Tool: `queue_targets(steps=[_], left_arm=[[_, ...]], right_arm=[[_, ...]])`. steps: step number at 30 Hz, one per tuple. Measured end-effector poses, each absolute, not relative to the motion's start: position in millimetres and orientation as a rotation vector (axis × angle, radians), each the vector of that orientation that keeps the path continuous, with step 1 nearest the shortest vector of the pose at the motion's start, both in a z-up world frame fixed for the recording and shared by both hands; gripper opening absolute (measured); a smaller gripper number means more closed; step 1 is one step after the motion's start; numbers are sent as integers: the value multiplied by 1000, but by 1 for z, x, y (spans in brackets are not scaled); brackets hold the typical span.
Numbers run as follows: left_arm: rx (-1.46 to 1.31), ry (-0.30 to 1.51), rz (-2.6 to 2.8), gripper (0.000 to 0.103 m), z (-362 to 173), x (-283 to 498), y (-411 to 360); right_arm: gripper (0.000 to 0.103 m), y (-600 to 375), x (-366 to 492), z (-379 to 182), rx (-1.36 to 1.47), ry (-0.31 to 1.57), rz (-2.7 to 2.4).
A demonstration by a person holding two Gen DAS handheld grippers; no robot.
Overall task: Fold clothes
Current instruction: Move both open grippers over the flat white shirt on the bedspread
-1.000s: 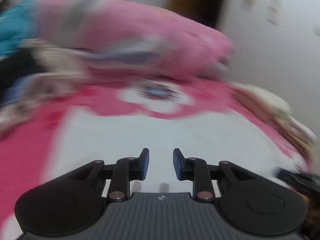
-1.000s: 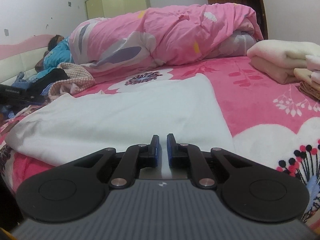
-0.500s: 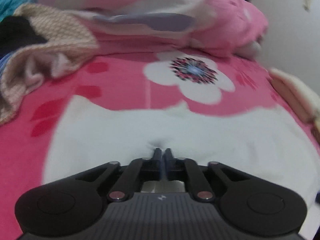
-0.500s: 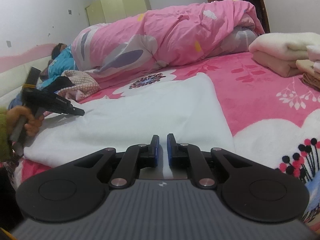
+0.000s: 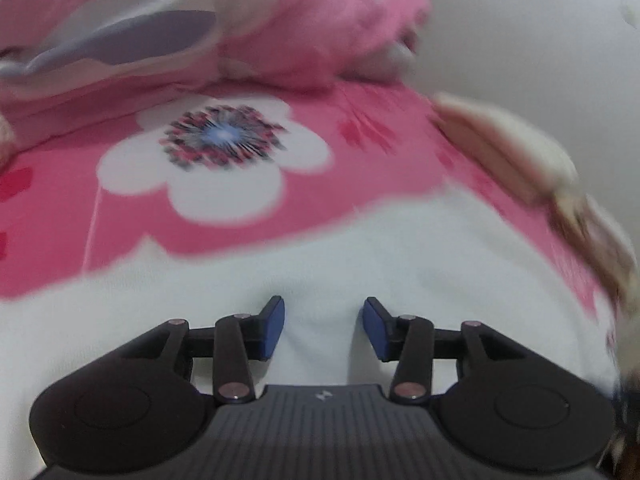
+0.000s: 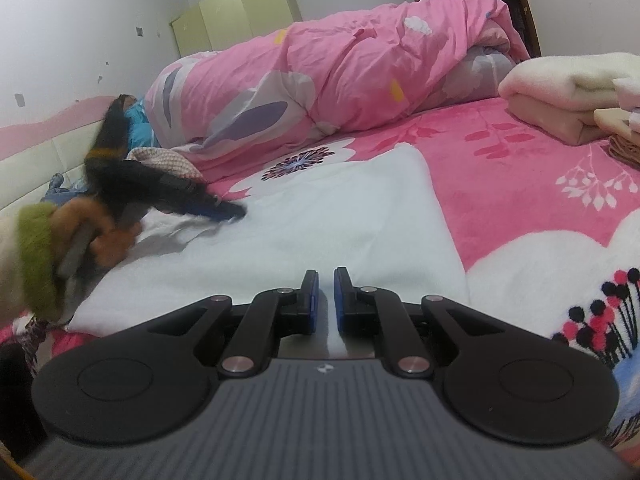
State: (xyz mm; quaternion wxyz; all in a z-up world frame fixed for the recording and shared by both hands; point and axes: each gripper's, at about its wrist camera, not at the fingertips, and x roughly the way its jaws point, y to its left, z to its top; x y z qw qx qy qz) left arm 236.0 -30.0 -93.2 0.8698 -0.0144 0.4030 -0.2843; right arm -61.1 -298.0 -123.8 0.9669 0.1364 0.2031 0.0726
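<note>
A white garment [image 6: 320,220] lies spread flat on the pink flowered bedspread [image 6: 520,184]. My left gripper [image 5: 324,320] hovers low over the white garment [image 5: 400,260]. Its jaws are opening, and the cloth lies flat under the gap with neither blue pad pressing on it. The right wrist view shows this left gripper [image 6: 224,211] blurred at the garment's left side, held by a hand [image 6: 108,236] in a green cuff. My right gripper [image 6: 326,296] is shut at the garment's near edge. I cannot tell whether it pinches the cloth.
A rolled pink duvet [image 6: 340,72] lies across the far side of the bed. Folded cream towels [image 6: 560,92] are stacked at the right edge. Loose clothes [image 6: 160,160] are heaped at the far left by the headboard. A pale green wardrobe [image 6: 240,20] stands behind.
The left gripper swept rightward over the white garment. Half a second ago it was shut on a pucker of cloth; now it is open and the pucker is gone. The right gripper stayed put.
</note>
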Motion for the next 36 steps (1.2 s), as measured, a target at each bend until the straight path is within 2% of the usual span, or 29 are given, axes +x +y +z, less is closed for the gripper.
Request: queue_targets(steps=[3, 6, 7, 9, 12, 15, 17, 20, 24, 28, 29, 32, 36], left_arm=[[-77, 844, -445, 50, -86, 266, -17], [-201, 818, -435, 52, -63, 254, 20], [-228, 795, -446, 56, -52, 239, 34], [-278, 757, -468, 77, -32, 204, 62], [-308, 753, -489, 96, -15, 144, 98], [-320, 746, -453, 103, -14, 81, 131], [-291, 727, -424, 103, -20, 46, 143], [-230, 692, -398, 103, -37, 11, 148], [-247, 673, -377, 103, -62, -5, 147], [-267, 659, -348, 103, -82, -10, 158], [-267, 652, -351, 103, -85, -12, 162], [-264, 626, -356, 103, -84, -19, 173], [-326, 633, -318, 103, -88, -25, 194]], right_arm=[[6, -296, -61, -123, 266, 413, 142], [6, -296, -61, -123, 265, 414, 139], [6, -296, -61, -123, 262, 415, 137], [6, -295, -61, -123, 259, 418, 136], [7, -296, -60, -121, 264, 428, 138], [13, -290, -59, -107, 230, 445, 153], [14, -281, -53, -89, 182, 427, 197], [24, -261, -27, -62, 109, 419, 273], [24, -260, 33, -61, 73, 531, 287], [26, -308, 83, -80, 130, 677, 48], [24, -320, 88, -80, 163, 691, -19], [26, -307, 77, -53, 114, 631, -95], [26, -219, 48, -33, 35, 536, 283]])
